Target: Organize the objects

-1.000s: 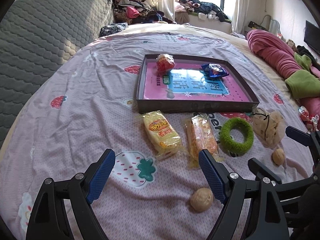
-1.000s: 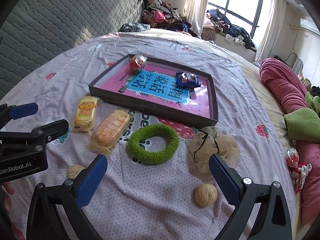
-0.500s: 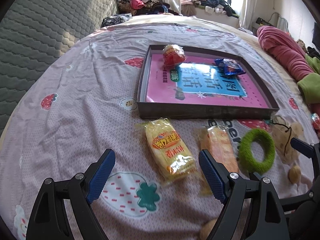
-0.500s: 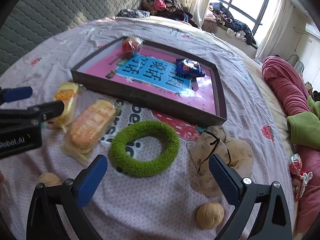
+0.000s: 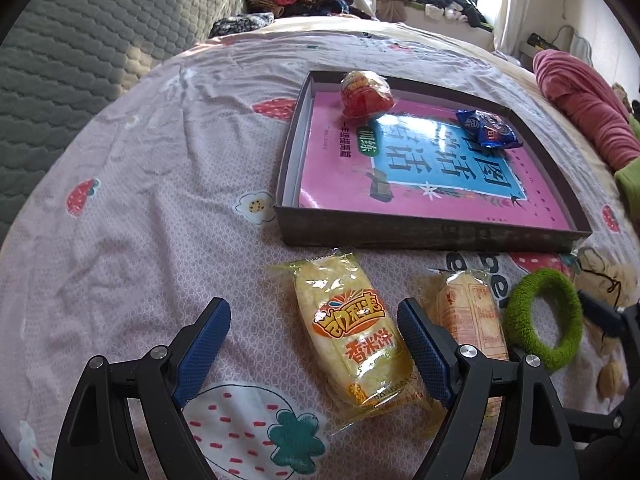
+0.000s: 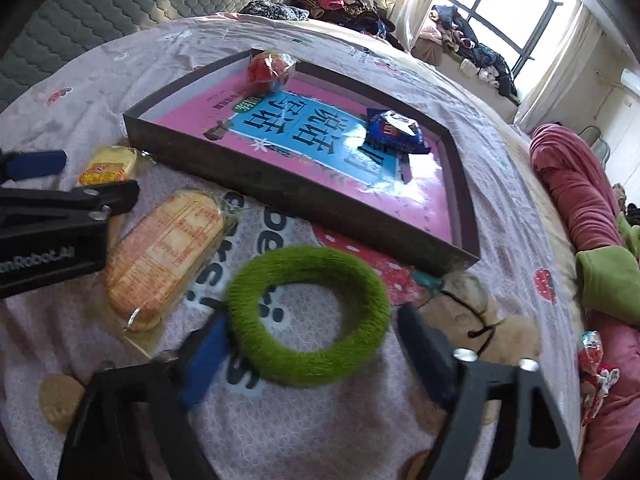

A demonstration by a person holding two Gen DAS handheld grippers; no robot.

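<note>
Blue-padded jaws of the left gripper (image 5: 314, 344) stand wide apart low over the bedspread (image 5: 140, 200), pressing on nothing; the yellow rice-cracker packet (image 5: 352, 336) lies lengthwise on the cloth with its near end in the gap beside the right-hand finger, which suits a pinch across its narrow width. In the right wrist view the right gripper (image 6: 310, 354) is closing, its jaws flanking the near side of the green fuzzy ring (image 6: 308, 316); the left pad looks to be at the ring's outer edge and the other is just beside it, though blur keeps me from saying the pads press yet, so I judge the ring bracketed, not gripped. Beside the ring lies the orange biscuit packet (image 6: 164, 256), flat and untouched between the two tools, and to the ring's other side a beige plush toy (image 6: 480, 320) with a black cord sits slumped on the cloth. Two walnuts rest loose near the lower edges, one (image 6: 60, 404) by the right gripper's left finger and one (image 5: 610, 376) past the ring. Farther on stands the dark shallow tray (image 5: 432, 232), lined with a pink-and-blue book cover; a red wrapped snack (image 5: 366, 94) and a blue wrapped snack (image 5: 488, 132) already lie inside, so the tray seems the gathering place, with the loose things ranged along its near wall, handy for lifting in. Beyond, piled clothes and a window close the room.
</note>
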